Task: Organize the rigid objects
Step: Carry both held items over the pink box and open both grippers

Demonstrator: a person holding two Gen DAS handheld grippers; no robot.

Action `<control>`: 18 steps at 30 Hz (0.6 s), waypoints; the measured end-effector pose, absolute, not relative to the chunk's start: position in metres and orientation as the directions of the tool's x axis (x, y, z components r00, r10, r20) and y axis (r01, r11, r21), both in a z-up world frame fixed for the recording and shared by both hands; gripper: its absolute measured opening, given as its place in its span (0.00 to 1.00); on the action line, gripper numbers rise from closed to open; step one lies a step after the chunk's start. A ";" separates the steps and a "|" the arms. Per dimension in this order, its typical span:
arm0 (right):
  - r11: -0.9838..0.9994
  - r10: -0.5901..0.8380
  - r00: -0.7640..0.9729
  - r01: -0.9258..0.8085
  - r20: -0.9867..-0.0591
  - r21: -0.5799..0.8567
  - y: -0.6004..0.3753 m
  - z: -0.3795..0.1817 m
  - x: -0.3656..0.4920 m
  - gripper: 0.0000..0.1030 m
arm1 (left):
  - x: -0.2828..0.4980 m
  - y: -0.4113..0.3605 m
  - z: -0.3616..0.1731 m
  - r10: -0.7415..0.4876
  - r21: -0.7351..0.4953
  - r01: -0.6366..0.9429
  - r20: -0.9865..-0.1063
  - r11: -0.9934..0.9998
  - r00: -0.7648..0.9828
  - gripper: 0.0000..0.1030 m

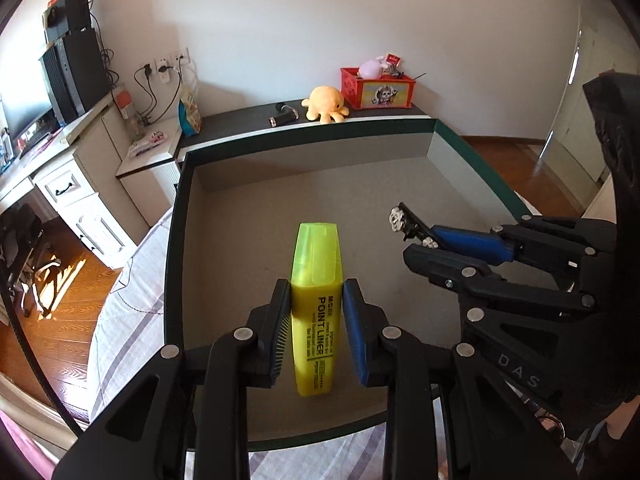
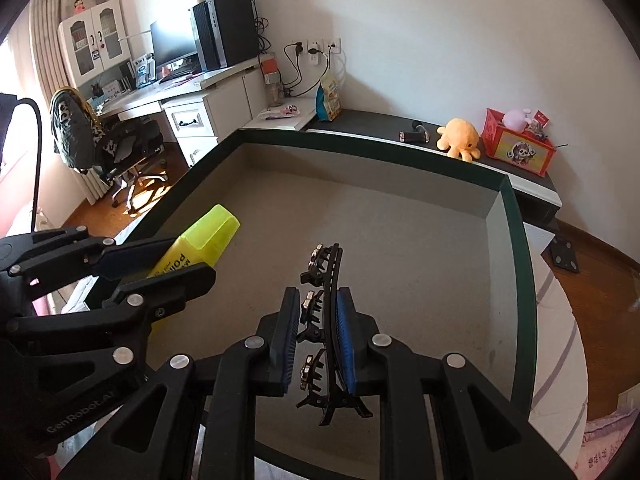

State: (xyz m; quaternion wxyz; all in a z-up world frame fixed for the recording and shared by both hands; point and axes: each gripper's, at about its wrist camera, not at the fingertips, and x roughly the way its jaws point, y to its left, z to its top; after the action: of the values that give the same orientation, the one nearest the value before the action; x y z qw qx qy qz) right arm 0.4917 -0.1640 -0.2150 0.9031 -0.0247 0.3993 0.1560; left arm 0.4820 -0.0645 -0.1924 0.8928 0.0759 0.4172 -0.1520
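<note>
A yellow highlighter (image 1: 316, 312) marked POINT LINER stands cap-forward between the pads of my left gripper (image 1: 318, 286), which is shut on its barrel. A black hair clip (image 2: 326, 320) with small rhinestone studs is clamped in my right gripper (image 2: 318, 292), curving up past the fingertips. Both grippers hang side by side over the grey floor of a large dark-green-rimmed box (image 1: 176, 240). In the left wrist view the right gripper (image 1: 420, 242) shows at the right with the hair clip (image 1: 402, 222). The right wrist view has the left gripper (image 2: 188, 258) and highlighter (image 2: 208, 236) at the left.
The box (image 2: 516, 260) lies on a striped bed sheet (image 1: 128, 304). Behind it a dark shelf carries an orange plush octopus (image 1: 325, 104), a red basket (image 1: 378, 88) and a small black object (image 1: 285, 116). A white desk (image 2: 192, 96) and an office chair (image 2: 100, 136) stand to the left.
</note>
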 end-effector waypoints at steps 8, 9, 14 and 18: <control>0.973 0.210 0.694 -0.219 -0.688 0.075 -0.175 -0.200 0.468 0.56 | 0.442 -0.046 -0.167 -0.173 0.030 0.271 -0.702 0.962 0.691 0.76; 0.972 0.216 0.706 -0.217 -0.674 0.084 -0.178 -0.194 0.458 0.62 | 0.429 -0.042 -0.159 -0.157 0.049 0.253 -0.668 0.966 0.728 0.79; 0.980 0.188 0.812 -0.191 -0.552 0.053 -0.187 -0.157 0.384 0.80 | 0.346 -0.024 -0.127 -0.109 0.087 0.176 -0.507 0.981 0.855 0.98; 0.985 0.165 0.867 -0.166 -0.469 0.040 -0.188 -0.140 0.314 0.82 | 0.282 -0.010 -0.113 -0.070 0.079 0.112 -0.407 0.991 0.911 1.00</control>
State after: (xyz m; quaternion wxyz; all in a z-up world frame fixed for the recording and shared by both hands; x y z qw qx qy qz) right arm 0.3144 -0.1876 -0.1397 0.9663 -0.0006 0.2429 0.0856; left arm 0.2817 -0.0103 -0.1134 0.9761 0.0503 0.2061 -0.0466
